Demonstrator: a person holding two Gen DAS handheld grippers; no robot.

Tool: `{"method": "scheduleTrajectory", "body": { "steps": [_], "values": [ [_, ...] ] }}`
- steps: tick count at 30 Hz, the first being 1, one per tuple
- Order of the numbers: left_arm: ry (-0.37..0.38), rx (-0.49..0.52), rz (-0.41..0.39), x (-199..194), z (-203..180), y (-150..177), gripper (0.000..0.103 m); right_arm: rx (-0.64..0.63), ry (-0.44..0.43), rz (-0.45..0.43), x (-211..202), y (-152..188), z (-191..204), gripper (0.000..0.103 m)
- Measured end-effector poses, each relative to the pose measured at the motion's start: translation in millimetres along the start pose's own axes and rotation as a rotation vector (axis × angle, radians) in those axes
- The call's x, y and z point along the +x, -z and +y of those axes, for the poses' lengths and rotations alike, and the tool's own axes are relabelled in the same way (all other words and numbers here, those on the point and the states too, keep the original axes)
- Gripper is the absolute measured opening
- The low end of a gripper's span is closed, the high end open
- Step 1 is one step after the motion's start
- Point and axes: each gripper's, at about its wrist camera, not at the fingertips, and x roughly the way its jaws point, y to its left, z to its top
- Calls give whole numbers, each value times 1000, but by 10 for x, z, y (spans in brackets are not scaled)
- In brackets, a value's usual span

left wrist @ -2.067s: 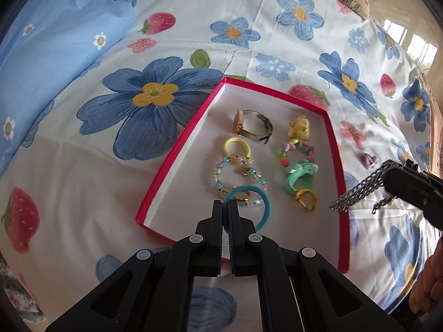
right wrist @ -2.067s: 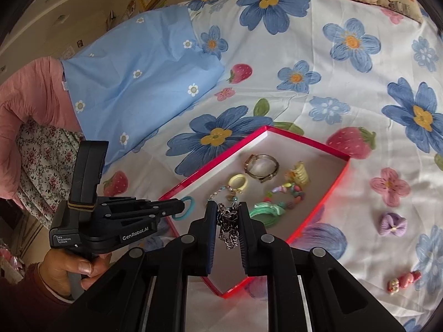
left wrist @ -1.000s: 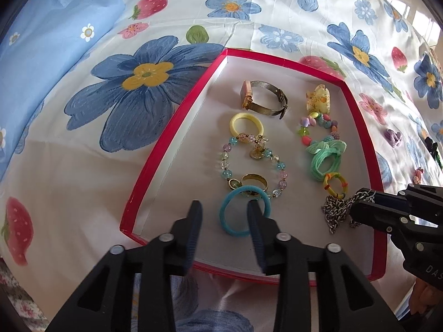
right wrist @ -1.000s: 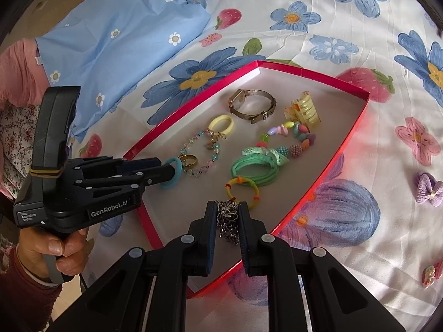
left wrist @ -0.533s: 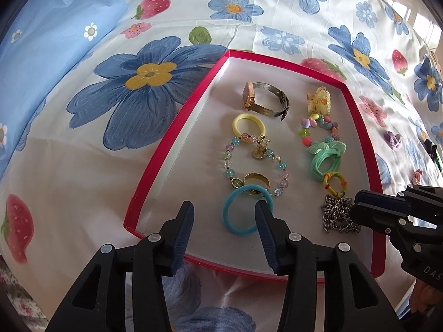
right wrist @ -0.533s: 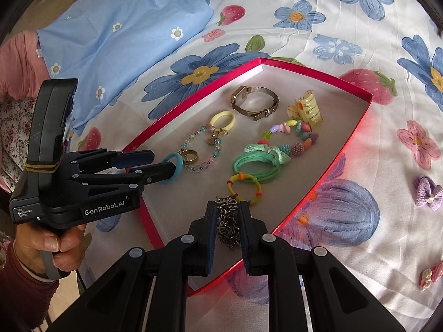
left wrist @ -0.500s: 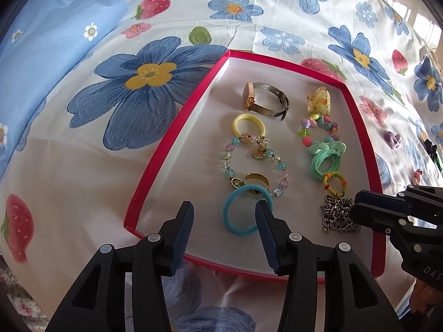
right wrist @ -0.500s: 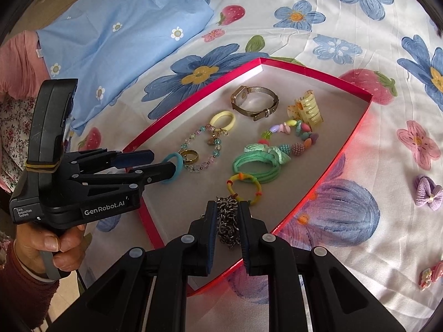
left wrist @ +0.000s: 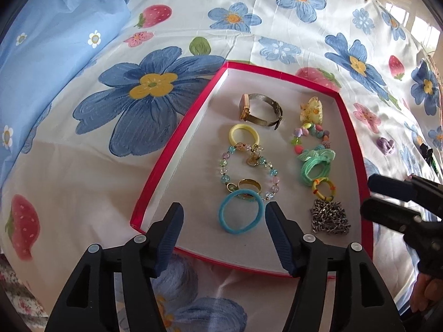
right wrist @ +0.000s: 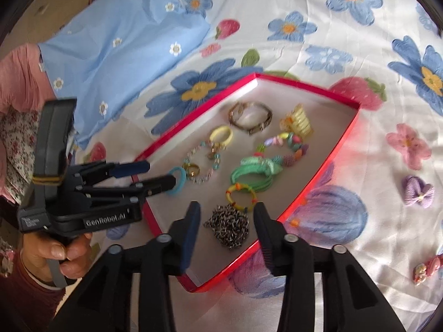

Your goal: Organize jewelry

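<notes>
A red-rimmed box point(left wrist: 177, 149) point(right wrist: 313, 182) lies on the flowered bedsheet and holds several pieces of jewelry. A blue hair tie point(left wrist: 240, 212) point(right wrist: 177, 183) lies near its front edge, just ahead of my open, empty left gripper point(left wrist: 224, 229). A silver chain point(left wrist: 329, 218) point(right wrist: 231, 226) lies heaped in the box's near corner, between the fingers of my open right gripper point(right wrist: 225, 228). Also inside are a watch point(left wrist: 260, 110), a yellow hair tie point(left wrist: 243, 135), a bead bracelet point(left wrist: 247, 171) and a green hair tie point(left wrist: 315, 166).
A purple bow point(right wrist: 418, 191) point(left wrist: 386, 145) and a pink clip point(right wrist: 425, 271) lie on the sheet right of the box. A blue pillow point(right wrist: 119, 44) lies at the back left. My left gripper shows in the right wrist view point(right wrist: 155, 177), my right gripper in the left wrist view point(left wrist: 387, 199).
My right gripper opened and let the chain fall into the box. My left gripper opened wider and drew back a little from the blue hair tie.
</notes>
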Motion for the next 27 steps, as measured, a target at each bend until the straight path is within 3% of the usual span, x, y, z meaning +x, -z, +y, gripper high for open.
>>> {"method": "scheduleTrajectory", "body": {
  "steps": [8, 14, 19, 24, 27],
  "values": [
    [1, -19, -35, -207, 22, 58, 79, 15, 2, -86, -208, -34, -3, 58],
    [24, -89, -51, -374, 126, 154, 81, 44, -18, -132, -336, 26, -12, 72],
    [44, -166, -80, -552, 214, 276, 83, 82, -32, -179, -470, 85, -27, 76],
    [25, -166, -105, -752, 175, 375, 87, 88, -32, -201, -604, 159, 5, 80],
    [8, -147, -118, -879, 119, 407, 94, 72, -14, -195, -680, 161, 50, 84]
  ]
}}
